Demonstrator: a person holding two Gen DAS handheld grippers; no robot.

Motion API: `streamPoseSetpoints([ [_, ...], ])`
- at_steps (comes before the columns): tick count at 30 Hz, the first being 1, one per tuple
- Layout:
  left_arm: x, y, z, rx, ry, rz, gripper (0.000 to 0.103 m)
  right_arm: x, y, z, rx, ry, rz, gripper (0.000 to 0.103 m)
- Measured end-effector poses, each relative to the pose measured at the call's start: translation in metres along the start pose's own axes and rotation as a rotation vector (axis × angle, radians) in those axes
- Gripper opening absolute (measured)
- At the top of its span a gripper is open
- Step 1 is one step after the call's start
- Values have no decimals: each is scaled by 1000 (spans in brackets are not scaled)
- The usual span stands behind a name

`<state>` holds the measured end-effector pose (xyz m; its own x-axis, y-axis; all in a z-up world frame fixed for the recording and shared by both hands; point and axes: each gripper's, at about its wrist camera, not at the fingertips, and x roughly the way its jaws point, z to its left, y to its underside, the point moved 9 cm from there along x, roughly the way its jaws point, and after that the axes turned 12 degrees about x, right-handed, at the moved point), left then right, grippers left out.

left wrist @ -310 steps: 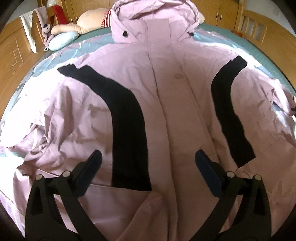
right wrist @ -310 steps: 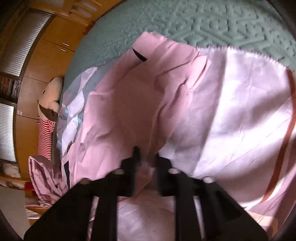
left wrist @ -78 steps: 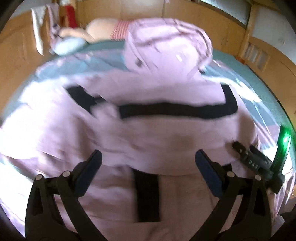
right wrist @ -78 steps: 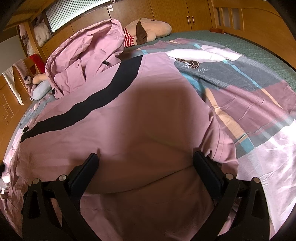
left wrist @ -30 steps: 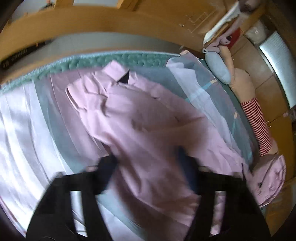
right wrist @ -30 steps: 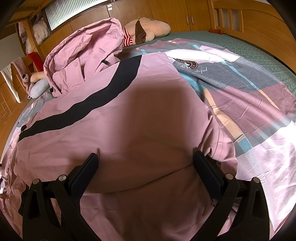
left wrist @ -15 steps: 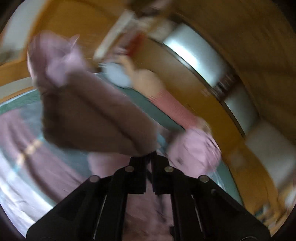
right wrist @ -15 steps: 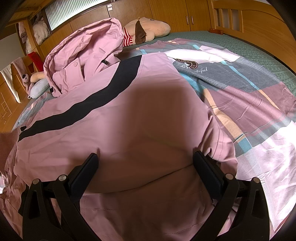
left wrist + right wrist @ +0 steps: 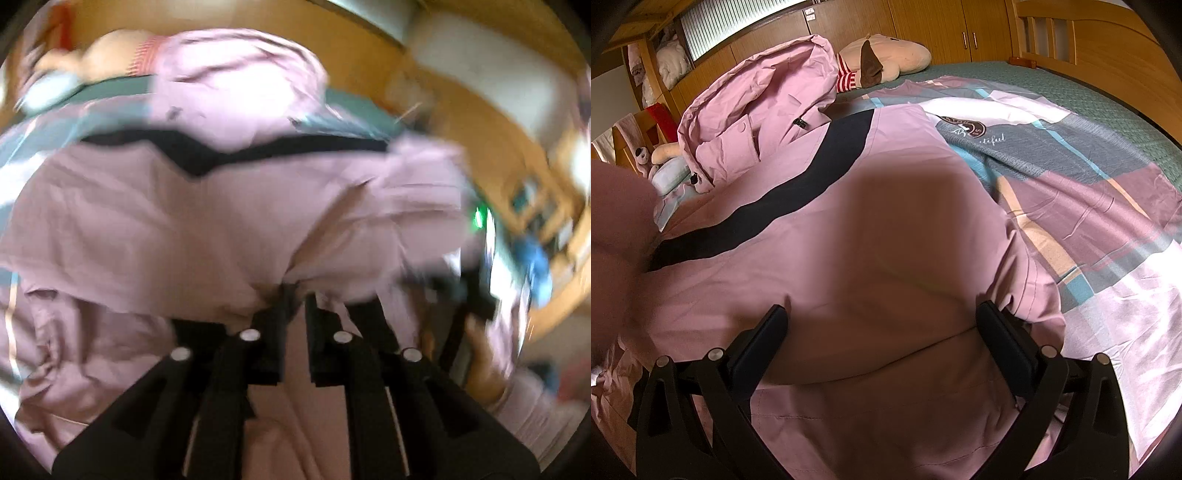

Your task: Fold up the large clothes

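A large pink hooded jacket [image 9: 886,240] with black stripes lies on the bed, its right side folded over the body. My right gripper [image 9: 881,328] is open and rests on the jacket's lower part. My left gripper [image 9: 297,295] is shut on the jacket's left sleeve [image 9: 221,229] and holds it over the body; this view is blurred. A pink blur of that sleeve [image 9: 617,229] shows at the left edge of the right wrist view. The hood [image 9: 757,99] lies at the far end. The other gripper [image 9: 476,280] shows at the right of the left wrist view.
A patterned quilt [image 9: 1089,192] covers the green mattress [image 9: 1108,96]. A plush toy [image 9: 882,55] lies near the hood. Wooden cabinets [image 9: 942,26] and the bed frame [image 9: 1108,40] stand behind and to the right.
My left gripper has shut on the left sleeve, lifted it and swung it over the jacket's body. My right gripper has not moved.
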<state>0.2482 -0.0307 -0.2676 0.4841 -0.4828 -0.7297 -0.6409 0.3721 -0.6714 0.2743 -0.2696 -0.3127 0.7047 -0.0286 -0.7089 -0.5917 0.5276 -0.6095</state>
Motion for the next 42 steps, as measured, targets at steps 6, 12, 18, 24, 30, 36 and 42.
streamPoseSetpoints([
  [6,-30,-20,1,101,-123,-75,89,3,1,1,2,-1,2,102],
  [12,-60,-30,63,-72,-306,-96,95,3,1,2,2,4,5,102],
  [18,-41,2,137,-270,-335,0,95,-28,1,1,66,-63,74,102],
  [24,-39,10,144,-339,-303,14,96,-58,5,-1,318,-295,191,102],
  [30,-34,13,142,-346,-296,30,97,-60,20,25,388,-377,306,102],
  [36,-33,15,142,-354,-290,37,99,-53,52,57,395,-479,431,96],
  [42,-26,17,140,-331,-316,60,101,-43,69,82,354,-485,500,43],
])
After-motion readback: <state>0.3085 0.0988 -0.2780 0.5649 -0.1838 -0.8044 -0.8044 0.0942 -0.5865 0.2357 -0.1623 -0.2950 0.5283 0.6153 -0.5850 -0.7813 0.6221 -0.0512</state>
